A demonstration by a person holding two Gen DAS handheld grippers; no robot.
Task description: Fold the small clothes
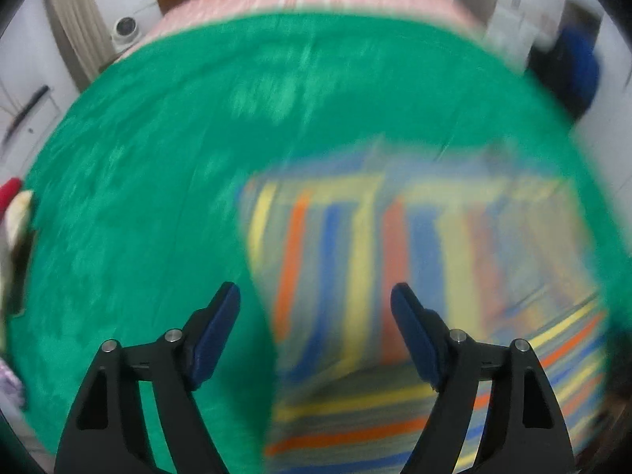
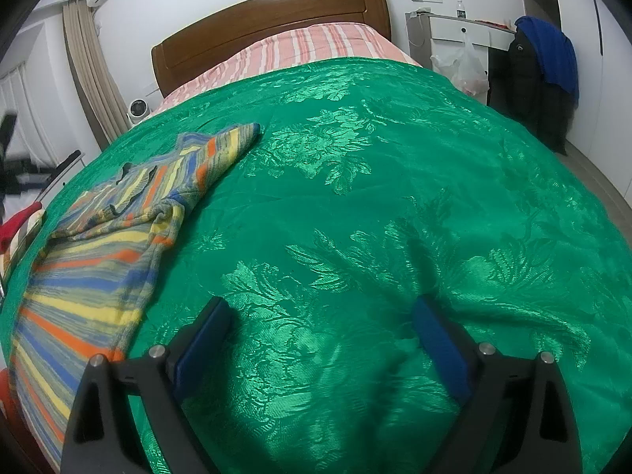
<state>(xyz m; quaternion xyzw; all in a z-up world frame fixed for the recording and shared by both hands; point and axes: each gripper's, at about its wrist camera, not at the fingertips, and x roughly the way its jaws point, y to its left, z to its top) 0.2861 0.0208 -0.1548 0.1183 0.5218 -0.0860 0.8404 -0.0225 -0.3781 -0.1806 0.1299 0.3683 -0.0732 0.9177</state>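
A small striped sweater (image 2: 106,245), in blue, yellow, orange and grey, lies partly folded on the green bedspread (image 2: 355,197), one sleeve stretched toward the headboard. In the blurred left wrist view the sweater (image 1: 375,276) fills the centre and right. My left gripper (image 1: 316,296) is open and empty, just above the sweater's left part. My right gripper (image 2: 320,312) is open and empty over bare bedspread, well to the right of the sweater.
A pink striped sheet (image 2: 316,45) and a wooden headboard (image 2: 268,19) lie at the far end. A white desk (image 2: 462,29), a plastic bag (image 2: 464,67) and a chair with dark and blue clothes (image 2: 541,71) stand right. Red and pale cloth (image 2: 19,221) lies at the left edge.
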